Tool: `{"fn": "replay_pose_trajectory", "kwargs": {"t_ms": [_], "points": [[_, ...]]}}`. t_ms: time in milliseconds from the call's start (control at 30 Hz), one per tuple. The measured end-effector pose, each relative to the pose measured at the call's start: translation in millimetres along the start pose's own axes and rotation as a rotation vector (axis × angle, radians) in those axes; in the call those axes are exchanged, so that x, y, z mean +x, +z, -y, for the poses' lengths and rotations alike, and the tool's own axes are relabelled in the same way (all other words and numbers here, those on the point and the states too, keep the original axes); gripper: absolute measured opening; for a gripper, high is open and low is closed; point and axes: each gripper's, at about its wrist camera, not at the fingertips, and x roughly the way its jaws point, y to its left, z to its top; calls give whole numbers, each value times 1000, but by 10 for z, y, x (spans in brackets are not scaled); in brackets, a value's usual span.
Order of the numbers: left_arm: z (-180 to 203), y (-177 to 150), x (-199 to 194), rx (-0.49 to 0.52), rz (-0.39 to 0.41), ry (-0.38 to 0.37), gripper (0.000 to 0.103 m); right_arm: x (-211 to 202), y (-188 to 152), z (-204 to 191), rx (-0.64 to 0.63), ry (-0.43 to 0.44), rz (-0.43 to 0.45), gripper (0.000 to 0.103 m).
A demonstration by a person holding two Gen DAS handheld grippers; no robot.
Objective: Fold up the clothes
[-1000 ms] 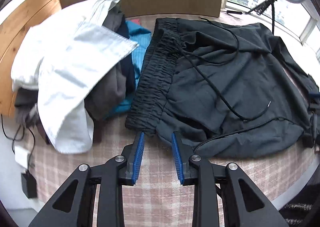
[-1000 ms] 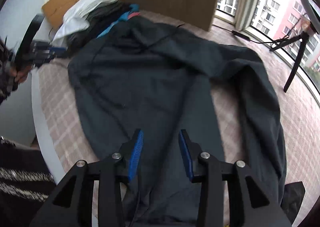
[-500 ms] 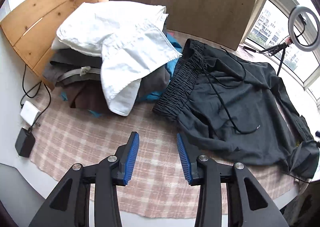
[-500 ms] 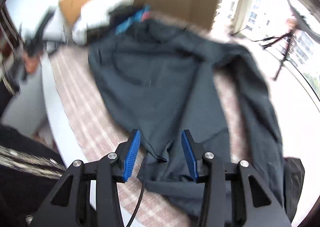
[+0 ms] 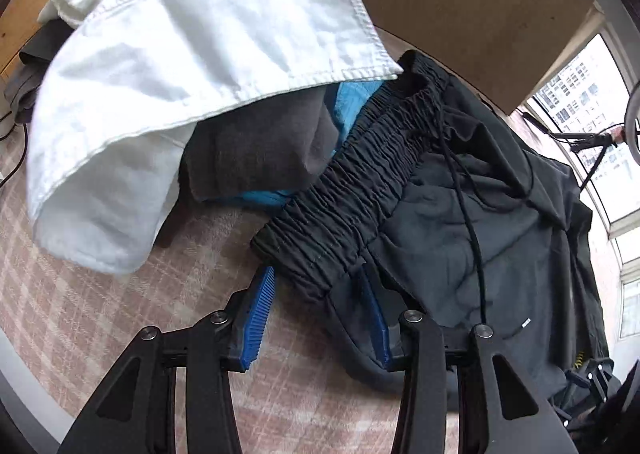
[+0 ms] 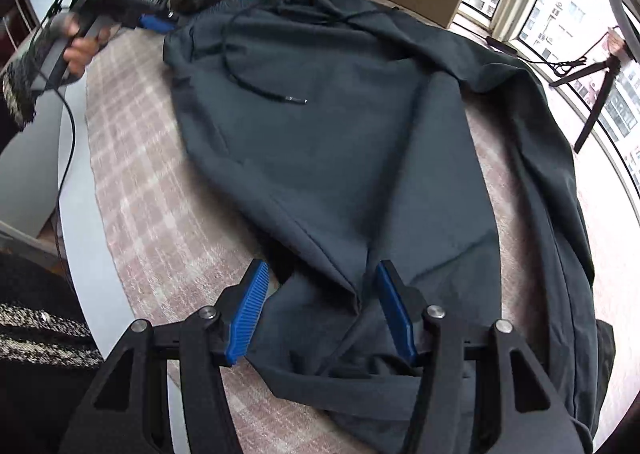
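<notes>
Round white table [image 6: 86, 238] carried pink plaid cloth [image 5: 100, 314]. On cloth: dark trousers [image 6: 340, 141] spread across centre and right; heaped clothes pile [image 5: 192, 65] at upper left, beside trousers' waistband.

One pair of black drawstring trousers with an elastic waistband [image 5: 460, 213] lies on one pink-and-white plaid cloth [image 5: 100, 314] covering the tabletop. One pile of clothes beside it shows at least three pieces: one white cotton garment [image 5: 192, 65], one dark grey garment [image 5: 256, 149] and one bright blue garment [image 5: 352, 101]; what lies deeper in the pile cannot be counted. There are two black grippers with blue ribbed pads, the left gripper [image 5: 320, 318] and the right gripper [image 6: 326, 312], and one tripod stand [image 6: 592, 93] by the window.
</notes>
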Motion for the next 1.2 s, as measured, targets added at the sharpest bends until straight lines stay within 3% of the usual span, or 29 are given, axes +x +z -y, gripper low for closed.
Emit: {"fn": "replay_pose_trajectory", "kwargs": {"t_ms": [100, 133, 167, 200, 300, 500, 667, 833, 900, 967, 1067, 1100, 1200], "points": [[0, 16, 46, -26, 33, 37, 24, 123, -37, 25, -20, -17, -34, 50], [4, 12, 42, -30, 50, 51, 18, 162, -49, 45, -19, -12, -46, 41], [2, -12, -6, -30, 65, 52, 16, 200, -61, 58, -27, -15, -63, 11], [-13, -47, -80, -36, 80, 51, 13, 215, -73, 65, -39, -24, -74, 4], [-128, -229, -447, -74, 117, 0, 10, 8, -110, 66, -64, 7, -15, 4], [-461, -854, -1227, -58, 204, 83, 10, -652, -313, -104, -130, 176, 54, 3], [-874, -1202, -1179, -91, 123, 145, 10, -608, -560, -449, -170, 257, -16, 3], [-1101, -1265, -1107, -59, 70, 160, 13, -513, -668, -815, -126, 337, -64, 4], [-1114, -1268, -1086, -10, 29, 144, 14, -591, -693, -824, -65, 312, -52, 8], [-1112, -1284, -1222, 51, 47, 176, 14, -789, -743, -727, 16, 314, -20, 10], [-1173, -1245, -1413, 91, 71, 178, 14, -1215, -885, -464, 187, 328, 72, 25], [-1147, -1205, -1479, 103, 87, 173, 12, -1381, -971, -365, 240, 290, 111, 30], [-935, -1043, -1632, 161, 137, 137, 12, -1810, -1330, 66, 433, 78, 191, 35]]}}
